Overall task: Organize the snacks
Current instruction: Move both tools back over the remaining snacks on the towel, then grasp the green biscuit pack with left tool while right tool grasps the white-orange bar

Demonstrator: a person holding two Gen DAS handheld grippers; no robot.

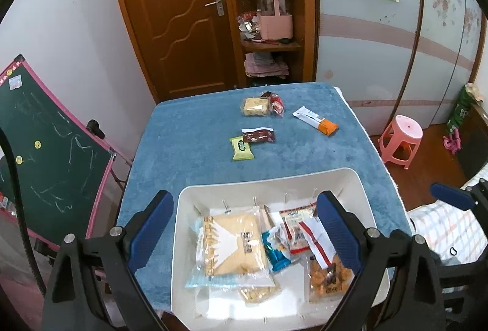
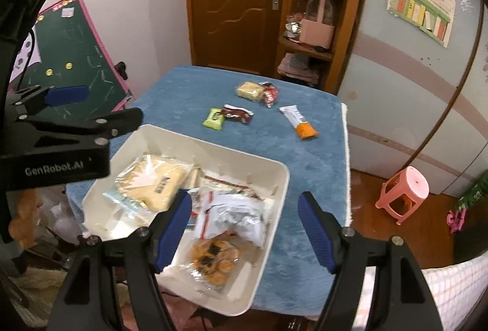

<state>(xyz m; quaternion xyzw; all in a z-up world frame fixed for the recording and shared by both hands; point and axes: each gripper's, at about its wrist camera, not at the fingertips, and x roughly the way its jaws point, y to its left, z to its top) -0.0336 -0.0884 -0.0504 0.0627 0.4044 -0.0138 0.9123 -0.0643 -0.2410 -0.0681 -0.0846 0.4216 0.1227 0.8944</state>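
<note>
A white tray [image 1: 363, 193] sits at the near edge of a blue-covered table [image 1: 189, 142] and holds several snack packets, among them a large yellow cracker pack [image 1: 235, 242] and an orange snack bag [image 1: 328, 279]. Loose on the cloth beyond lie a green packet [image 1: 242, 148], a dark red packet [image 1: 258, 135], a white and orange packet [image 1: 315, 120], and a yellow noodle block [image 1: 255, 107] beside a small red packet [image 1: 277, 105]. My left gripper [image 1: 244, 227] is open and empty above the tray. My right gripper [image 2: 245, 227] is open and empty over the tray's [image 2: 274, 197] right part.
A green chalkboard with a pink frame [image 1: 45, 148] leans left of the table. A pink stool [image 1: 401, 137] stands on the floor to the right. A wooden door [image 1: 180, 14] and shelves [image 1: 268, 26] lie behind. A checked cloth [image 1: 448, 227] is at near right.
</note>
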